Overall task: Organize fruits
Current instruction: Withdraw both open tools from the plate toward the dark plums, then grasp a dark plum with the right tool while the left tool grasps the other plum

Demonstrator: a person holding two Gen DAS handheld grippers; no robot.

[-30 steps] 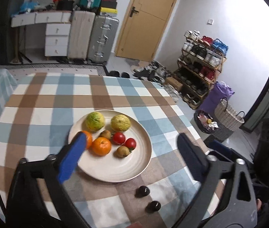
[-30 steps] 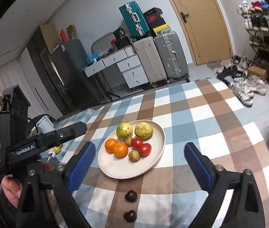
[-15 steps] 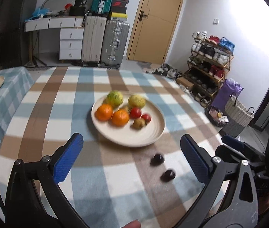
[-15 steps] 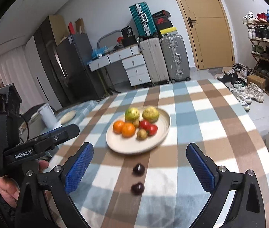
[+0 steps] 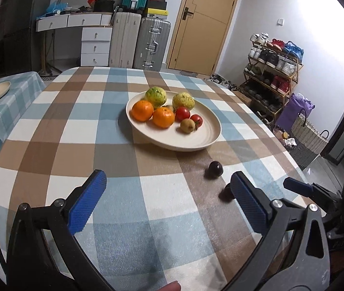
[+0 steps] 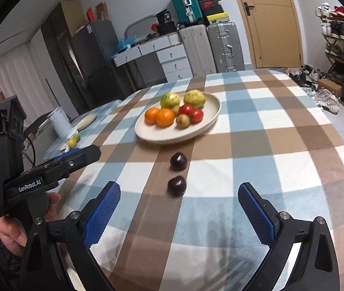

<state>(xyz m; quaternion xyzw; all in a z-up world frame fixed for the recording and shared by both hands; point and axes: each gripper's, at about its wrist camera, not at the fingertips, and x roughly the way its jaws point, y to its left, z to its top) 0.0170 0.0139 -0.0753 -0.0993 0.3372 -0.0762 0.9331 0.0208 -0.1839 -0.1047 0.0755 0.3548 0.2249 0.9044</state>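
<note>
Both the left gripper and right gripper are hovering spread wide, empty; two dark plums are lying lined up toward the plate.

Pretty clearly a lived-in home, more of a multipurpose room. A checked cloth is spread over a dining table, and a fruit plate is set on it. Suitcases are stacked by the far wall near a drawer desk and a door. A packed shoe rack is kept on the right, a fridge on the far left.
</note>
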